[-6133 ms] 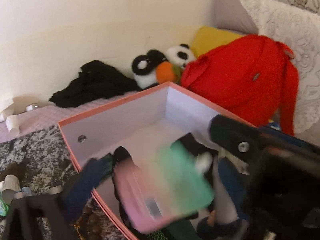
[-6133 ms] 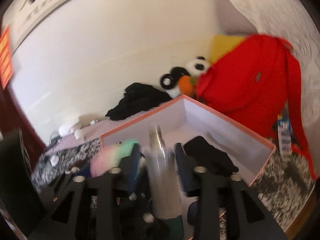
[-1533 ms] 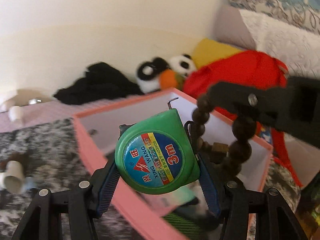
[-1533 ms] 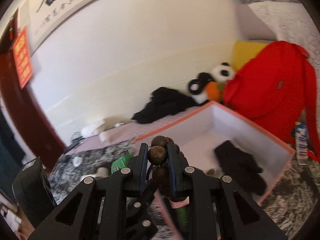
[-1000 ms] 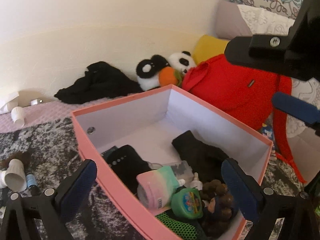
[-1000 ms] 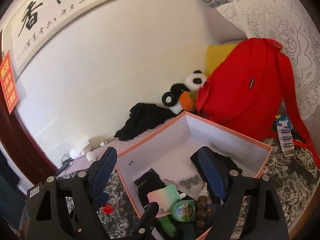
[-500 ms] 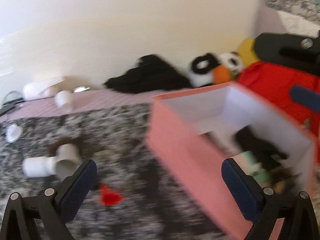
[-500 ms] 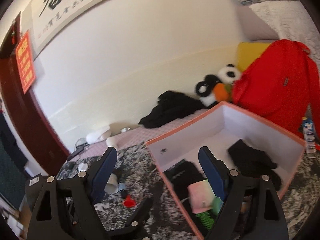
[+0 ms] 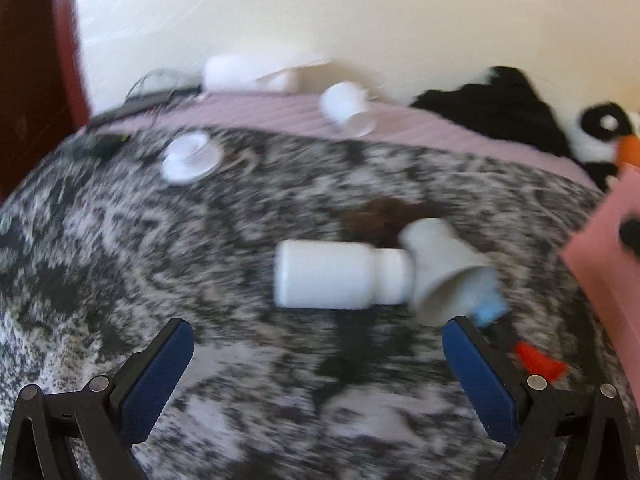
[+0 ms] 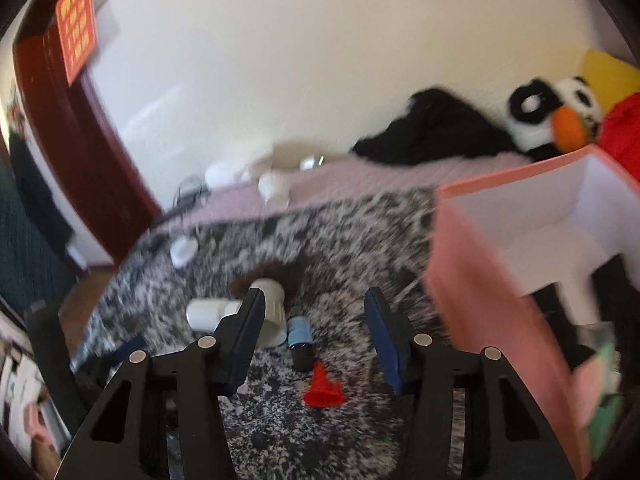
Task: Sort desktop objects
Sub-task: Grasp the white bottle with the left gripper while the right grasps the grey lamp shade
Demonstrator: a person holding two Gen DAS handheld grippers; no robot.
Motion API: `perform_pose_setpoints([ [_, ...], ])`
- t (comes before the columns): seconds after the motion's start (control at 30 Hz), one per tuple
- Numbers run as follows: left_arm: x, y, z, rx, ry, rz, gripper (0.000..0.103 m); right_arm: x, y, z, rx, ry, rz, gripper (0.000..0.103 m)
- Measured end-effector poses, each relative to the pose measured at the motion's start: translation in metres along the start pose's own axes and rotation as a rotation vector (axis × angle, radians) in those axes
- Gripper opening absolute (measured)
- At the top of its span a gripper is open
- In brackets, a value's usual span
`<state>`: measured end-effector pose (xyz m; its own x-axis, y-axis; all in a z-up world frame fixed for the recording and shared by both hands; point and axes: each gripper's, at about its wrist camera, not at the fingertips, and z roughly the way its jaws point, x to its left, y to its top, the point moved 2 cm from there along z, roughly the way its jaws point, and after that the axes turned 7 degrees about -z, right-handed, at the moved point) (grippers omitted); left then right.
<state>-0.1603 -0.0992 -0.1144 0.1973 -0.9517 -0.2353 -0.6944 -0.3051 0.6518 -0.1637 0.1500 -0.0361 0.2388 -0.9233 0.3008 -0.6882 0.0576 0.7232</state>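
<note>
A white pill bottle (image 9: 340, 274) lies on its side on the black-and-white blanket, its neck against a tipped paper cup (image 9: 444, 268). My left gripper (image 9: 318, 344) is open just in front of the bottle, empty. In the right wrist view the same bottle (image 10: 210, 314) and cup (image 10: 274, 312) lie beside a blue-and-black tube (image 10: 301, 340) and a red cone-shaped piece (image 10: 322, 386). My right gripper (image 10: 314, 312) hangs open above the tube, holding nothing. The pink box (image 10: 492, 304) stands to the right with items inside.
A white lid (image 9: 192, 156) and another paper cup (image 9: 348, 110) lie farther back, near cables (image 9: 140, 98). Black clothing (image 10: 432, 128), a panda plush (image 10: 560, 116) and a red backpack (image 10: 624, 124) sit along the wall. A dark red door frame (image 10: 60, 140) is at left.
Both grippers have swung left, away from the pink box, toward the white bottle and cup on the blanket. Both remain open and empty.
</note>
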Motion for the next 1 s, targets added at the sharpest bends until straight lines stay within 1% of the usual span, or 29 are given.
perform_pose_setpoints([
  [0.1,0.017,0.015,0.02,0.07,-0.059,-0.16,0.103,0.004,-0.002,0.034,0.062,0.029,0.018,0.056],
  [0.2,0.025,0.028,0.034,0.098,-0.078,-0.248,0.103,0.007,-0.004,0.068,0.123,0.058,0.035,0.06],
  [0.27,0.025,0.034,0.046,0.122,-0.087,-0.272,0.103,0.01,-0.006,0.091,0.164,0.078,0.047,0.063],
  [0.33,0.02,0.036,0.054,0.14,-0.076,-0.254,0.103,0.016,-0.004,0.106,0.186,0.057,0.024,0.065],
  [0.37,0.015,0.035,0.059,0.152,-0.066,-0.225,0.103,0.019,-0.003,0.113,0.195,0.041,0.008,0.066],
  [0.43,0.006,0.03,0.07,0.179,-0.028,-0.177,0.099,0.026,-0.001,0.126,0.212,0.009,-0.023,0.068],
  [0.5,0.006,0.028,0.077,0.194,-0.035,-0.176,0.1,0.024,-0.004,0.138,0.248,-0.022,-0.028,0.067],
  [0.53,0.006,0.027,0.081,0.197,-0.044,-0.178,0.103,0.019,-0.007,0.143,0.257,-0.008,-0.006,0.068],
  [0.6,0.003,0.024,0.086,0.189,-0.065,-0.184,0.103,0.01,-0.01,0.146,0.278,0.024,0.044,0.078],
  [0.63,0.001,0.023,0.087,0.175,-0.063,-0.184,0.103,0.005,-0.011,0.148,0.292,0.034,0.066,0.087],
  [0.77,-0.008,0.02,0.091,0.115,-0.052,-0.178,0.103,-0.009,-0.015,0.148,0.304,0.111,0.177,0.088],
  [0.9,-0.015,0.02,0.1,0.056,-0.033,-0.145,0.103,-0.023,-0.019,0.148,0.311,0.191,0.291,0.09],
  [1.0,-0.015,0.023,0.103,0.034,-0.036,-0.14,0.102,-0.033,-0.021,0.147,0.315,0.251,0.376,0.089],
])
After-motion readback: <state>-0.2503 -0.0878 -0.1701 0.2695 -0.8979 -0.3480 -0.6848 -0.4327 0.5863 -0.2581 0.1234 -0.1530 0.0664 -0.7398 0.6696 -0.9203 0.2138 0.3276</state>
